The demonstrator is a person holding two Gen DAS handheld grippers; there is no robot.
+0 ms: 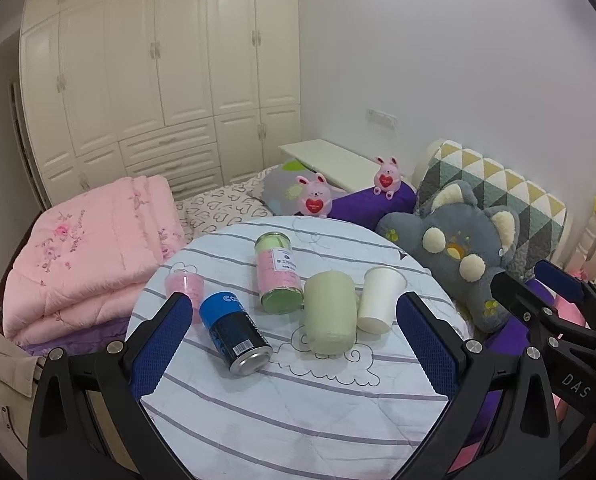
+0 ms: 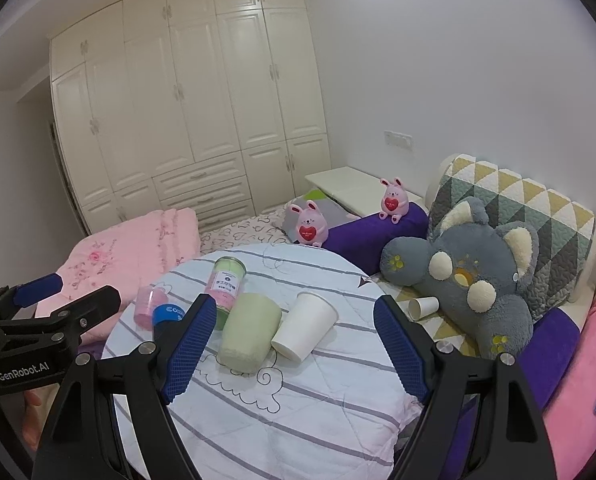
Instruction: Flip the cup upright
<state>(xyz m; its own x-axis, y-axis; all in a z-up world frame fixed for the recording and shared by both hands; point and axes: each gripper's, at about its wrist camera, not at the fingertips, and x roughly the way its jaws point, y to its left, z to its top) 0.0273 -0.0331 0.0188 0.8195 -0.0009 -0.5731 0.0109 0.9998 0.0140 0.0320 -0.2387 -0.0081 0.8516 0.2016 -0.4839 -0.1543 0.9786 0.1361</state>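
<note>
Nearest the cameras, the left gripper and right gripper both stand wide open and hold nothing, each poised above the near edge of the round table, apparently before any approach has begun. The table's striped cover gives a soft, slack surface, so anything lying on its side there rests where it fell. Across its middle lie five containers in a loose row, all tipped over: a pink cup at the left, a blue can, a pink-and-green jar, a green cup and a white cup, the last two touching or nearly so. The white cup lies with its mouth toward the far side and its base toward the grippers, and sits between the right gripper's spread fingers in that view, which suggests it as the likely target. Beyond the table are a grey plush, a second paper cup beside it, and a wardrobe.
</note>
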